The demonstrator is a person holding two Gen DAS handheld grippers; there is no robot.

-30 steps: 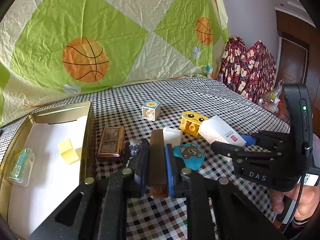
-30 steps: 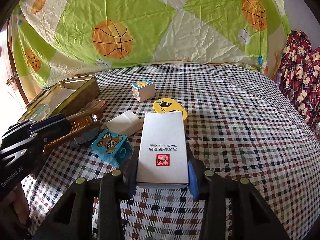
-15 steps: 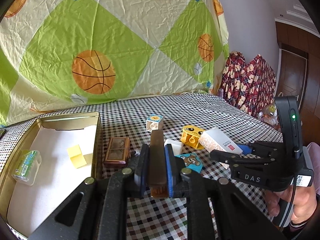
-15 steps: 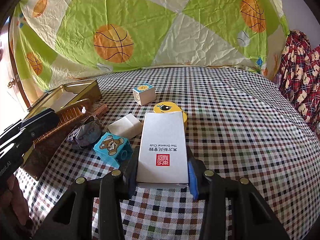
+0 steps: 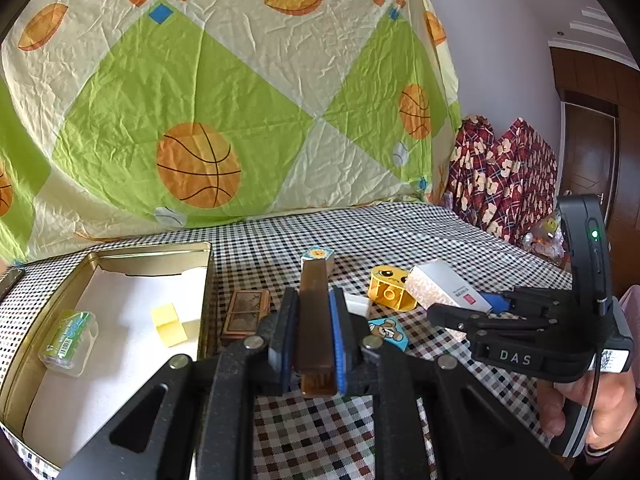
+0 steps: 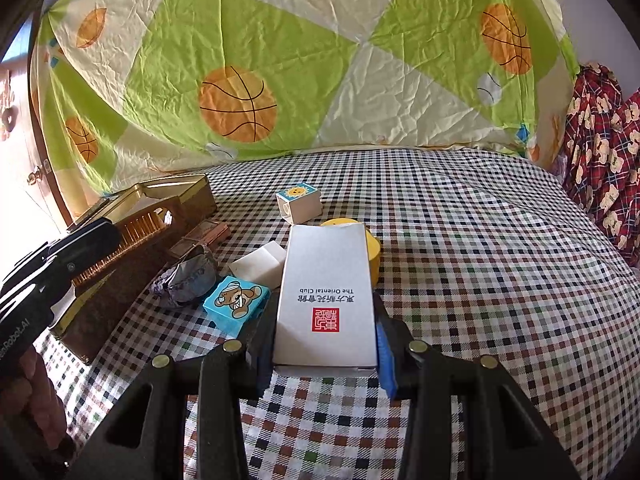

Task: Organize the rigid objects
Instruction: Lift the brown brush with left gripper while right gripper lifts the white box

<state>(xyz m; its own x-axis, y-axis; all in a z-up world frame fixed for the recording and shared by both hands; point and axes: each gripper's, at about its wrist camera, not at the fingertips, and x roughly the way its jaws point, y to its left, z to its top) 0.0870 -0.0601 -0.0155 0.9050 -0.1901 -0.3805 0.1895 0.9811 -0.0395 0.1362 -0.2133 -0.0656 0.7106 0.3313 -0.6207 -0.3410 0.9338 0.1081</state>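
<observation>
My left gripper (image 5: pixel 314 304) is shut on a brown wooden comb (image 5: pixel 316 320), seen edge-on in the left wrist view. In the right wrist view the comb (image 6: pixel 132 236) shows its teeth and hangs over the near corner of the gold tin (image 6: pixel 176 184). My right gripper (image 6: pixel 325 320) is shut on a white carton (image 6: pixel 326 292) with a red stamp, held above the checked cloth. The left wrist view shows that carton (image 5: pixel 444 286) and right gripper (image 5: pixel 480 308) at the right. The open tin (image 5: pixel 152 250) holds a yellow block (image 5: pixel 170 324) and a small green case (image 5: pixel 68 338).
On the cloth lie a brown flat box (image 5: pixel 246 312), a white sun block (image 6: pixel 300 202), a yellow face block (image 5: pixel 388 286), a blue bear block (image 6: pixel 236 304), a white block (image 6: pixel 260 266) and a foil wad (image 6: pixel 188 276). A ball-print sheet hangs behind.
My left gripper has tilted upward with the comb, and in the right wrist view the comb has drifted left and up, nearer the tin. The right gripper and carton have kept still.
</observation>
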